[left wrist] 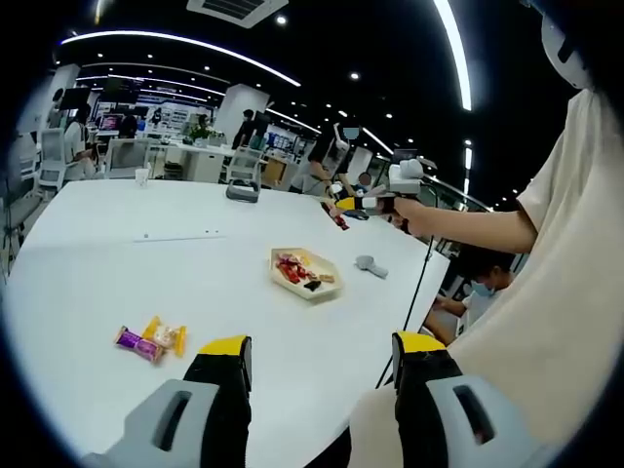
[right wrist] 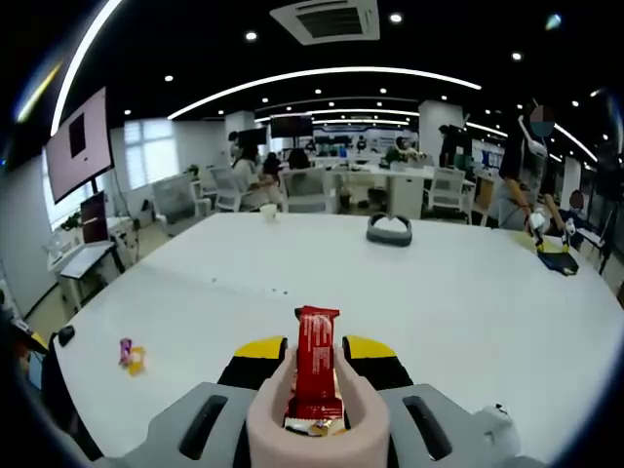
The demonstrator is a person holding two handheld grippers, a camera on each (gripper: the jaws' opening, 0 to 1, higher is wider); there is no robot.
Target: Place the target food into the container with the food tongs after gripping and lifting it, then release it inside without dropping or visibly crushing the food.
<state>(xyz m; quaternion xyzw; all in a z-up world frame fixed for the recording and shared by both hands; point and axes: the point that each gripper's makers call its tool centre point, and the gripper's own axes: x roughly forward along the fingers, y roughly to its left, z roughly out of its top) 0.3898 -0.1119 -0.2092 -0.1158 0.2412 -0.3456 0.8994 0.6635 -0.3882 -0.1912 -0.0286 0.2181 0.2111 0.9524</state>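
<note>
Left gripper (left wrist: 322,363) held low at near edge of white table (left wrist: 117,253), jaws spread wide apart, nothing between them. Seen ahead in left gripper view: pale hexagonal container (left wrist: 305,272) lying flat on table, already holding several wrapped snacks, red and dark. Small cluster of wrapped candies (left wrist: 151,340), purple and yellow, lying near and left of container, well apart from it. Small grey object (left wrist: 371,264) resting just right of container. Right gripper (left wrist: 343,207) raised above table, far and right of container, held by person's hand (left wrist: 417,216); red snack bar (left wrist: 335,216) hanging from its tip, clear of table. In right gripper view, right gripper (right wrist: 316,349) closed around pink food tongs (right wrist: 316,427); tongs pressed nearly together, arms clamping red snack bar (right wrist: 317,370) on both sides, bar standing upright between them, wrapper not visibly crushed. Bar off table surface and not inside container. Purple and yellow candies (right wrist: 130,355) visible far left on white table (right wrist: 468,292). Grey object (right wrist: 389,229) sitting at far side of table.
</note>
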